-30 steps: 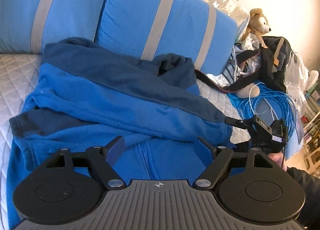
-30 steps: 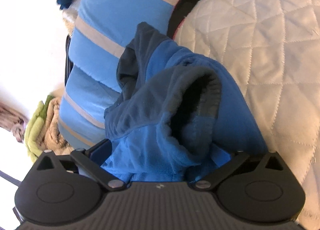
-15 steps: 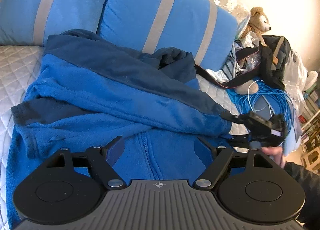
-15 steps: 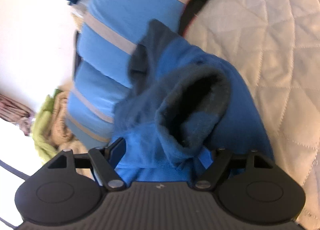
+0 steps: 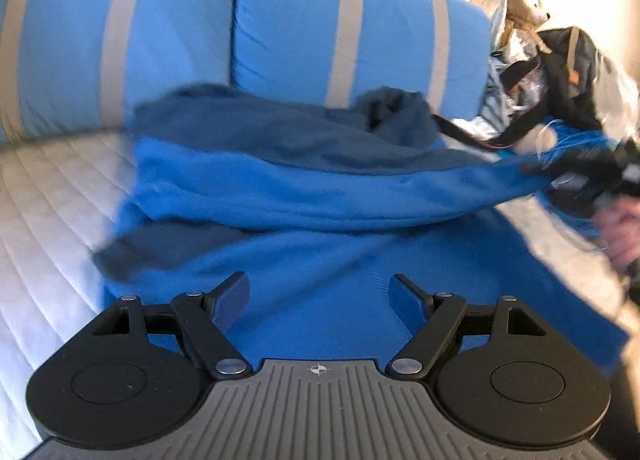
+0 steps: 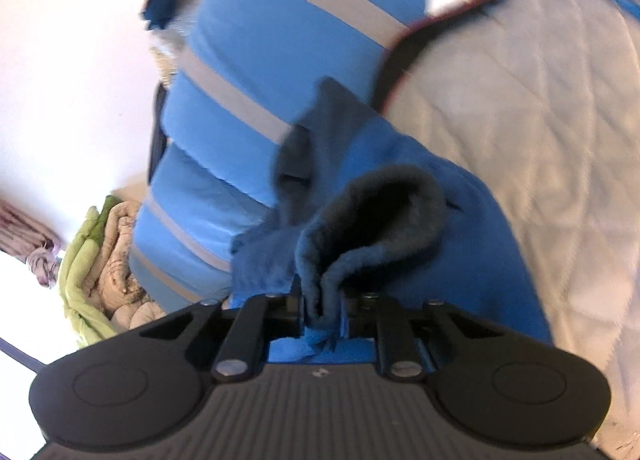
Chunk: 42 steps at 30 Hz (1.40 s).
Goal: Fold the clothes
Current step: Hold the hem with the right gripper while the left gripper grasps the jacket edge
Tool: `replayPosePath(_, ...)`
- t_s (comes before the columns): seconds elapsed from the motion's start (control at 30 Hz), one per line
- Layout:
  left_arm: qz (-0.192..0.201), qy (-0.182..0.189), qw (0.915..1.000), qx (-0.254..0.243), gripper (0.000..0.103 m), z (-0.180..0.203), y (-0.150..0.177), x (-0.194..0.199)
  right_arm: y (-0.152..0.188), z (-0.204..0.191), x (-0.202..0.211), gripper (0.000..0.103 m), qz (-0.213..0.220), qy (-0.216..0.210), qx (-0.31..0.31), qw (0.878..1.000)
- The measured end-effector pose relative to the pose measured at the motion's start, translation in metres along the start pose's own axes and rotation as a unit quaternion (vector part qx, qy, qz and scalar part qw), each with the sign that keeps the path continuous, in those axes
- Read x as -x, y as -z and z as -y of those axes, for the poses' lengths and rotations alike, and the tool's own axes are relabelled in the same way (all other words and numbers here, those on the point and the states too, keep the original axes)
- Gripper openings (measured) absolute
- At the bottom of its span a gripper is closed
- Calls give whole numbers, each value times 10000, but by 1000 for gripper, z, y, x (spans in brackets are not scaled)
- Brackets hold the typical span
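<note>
The fold is only just getting under way: the blue fleece jacket [image 5: 304, 228] is lying rumpled across the quilted bed [image 5: 48, 196] in the middle of the left wrist view, its body bunched in loose rolls below the striped blue pillows [image 5: 288, 28] and no flat, squared fold showing anywhere. The right tool [image 6: 322, 310] is closing its jaws on the dark cuff of a sleeve [image 6: 372, 216], low in the centre of its own view, with fleece pinched between them. The left tool [image 5: 318, 300] is hovering with jaws apart and nothing between them, at the bottom centre over the jacket's body. Spreading, sleeve folding and body folding all appear to be waiting.
</note>
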<state>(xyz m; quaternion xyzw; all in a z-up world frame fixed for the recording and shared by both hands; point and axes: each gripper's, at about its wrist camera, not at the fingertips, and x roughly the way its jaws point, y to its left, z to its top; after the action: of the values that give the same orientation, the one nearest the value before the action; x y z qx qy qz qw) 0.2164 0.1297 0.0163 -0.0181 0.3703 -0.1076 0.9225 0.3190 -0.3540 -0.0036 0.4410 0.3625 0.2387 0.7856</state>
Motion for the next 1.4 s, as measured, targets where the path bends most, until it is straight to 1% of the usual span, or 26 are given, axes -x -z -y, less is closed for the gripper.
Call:
replayPosePath(0.17,219,-728,9970,-121,76,-39,-13,-15,-20,-46,4,17,4,-99,319,9994)
replayPosePath(0.2,228,-870,9957,-243,76,-44,-15,-18,-24,-53,5,17,19,-129,349,9993)
replayPosePath(0.23,228,-1043,9931,-484,76,-46,-17,-21,-28,-59,5,17,37,-166,361,9992)
replayPosePath(0.3,135,-1272,9866,-1010,76,-50,-20,-35,-35,-71,6,17,75,-242,389,9989)
replayPosePath(0.4,-48,-1500,9741,-1690,76,-54,-22,-56,-42,-88,6,17,124,-321,471,9983)
replayPosePath(0.47,-90,-1638,9646,-2064,76,-54,-20,-68,-46,-96,4,17,131,-361,505,9980)
replayPosePath(0.53,-59,-1691,9537,-2488,76,-51,-18,-77,-50,-102,2,17,132,-390,529,9977)
replayPosePath(0.57,-24,-1714,9473,-2706,76,-49,-16,-80,-51,-104,1,17,132,-398,541,9977)
replayPosePath(0.63,84,-1771,9300,-3219,76,-42,-14,-89,-53,-107,0,17,128,-386,584,9975)
replayPosePath(0.67,105,-1794,9195,-3497,76,-39,-11,-94,-54,-108,-1,17,126,-387,577,9975)
replayPosePath(0.7,139,-1852,9071,-3777,76,-36,-9,-99,-55,-108,-2,17,127,-385,571,9975)
replayPosePath(0.77,239,-2104,8835,-4178,76,-33,-5,-107,-55,-108,-2,17,148,-360,566,9976)
replayPosePath(0.83,333,-2385,8655,-4391,75,-37,-2,-110,-55,-106,-2,17,141,-311,568,9978)
replayPosePath(0.87,362,-2552,8548,-4505,75,-39,0,-112,-54,-104,-2,17,127,-279,566,9979)
replayPosePath(0.9,341,-2749,8422,-4626,75,-43,4,-115,-53,-101,-1,17,110,-249,547,9981)
replayPosePath(0.93,303,-2854,8341,-4711,74,-46,8,-117,-51,-97,0,17,94,-218,527,9983)
replayPosePath(1.0,208,-3021,8193,-4868,67,-52,17,-119,-47,-90,0,17,55,-157,474,9987)
replayPosePath(1.07,159,-3094,8062,-5041,50,-56,29,-119,-41,-81,-1,17,15,-106,382,9992)
replayPosePath(1.1,182,-3089,8008,-5128,46,-56,36,-117,-38,-76,-1,17,-12,-77,346,9994)
replayPosePath(1.13,185,-3103,7981,-5162,42,-56,40,-116,-34,-71,-2,17,-37,-34,304,9995)
replayPosePath(1.17,184,-3109,8004,-5122,39,-58,41,-115,-30,-65,-3,17,-55,10,241,9997)
replayPosePath(1.2,182,-3115,8028,-5081,38,-60,42,-115,-27,-59,-5,17,-83,51,176,9998)
replayPosePath(1.23,178,-3108,8074,-5013,38,-62,42,-114,-24,-53,-7,16,-116,95,111,9998)
replayPosePath(1.27,166,-3071,8170,-4878,38,-64,39,-113,-22,-49,-10,16,-157,126,57,9998)
replayPosePath(1.33,142,-2990,8368,-4586,38,-70,33,-110,-19,-44,-12,16,-181,46,-12,9998)
replayPosePath(1.4,125,-2865,8632,-4155,38,-77,27,-105,-15,-43,-11,16,-182,-125,13,9998)
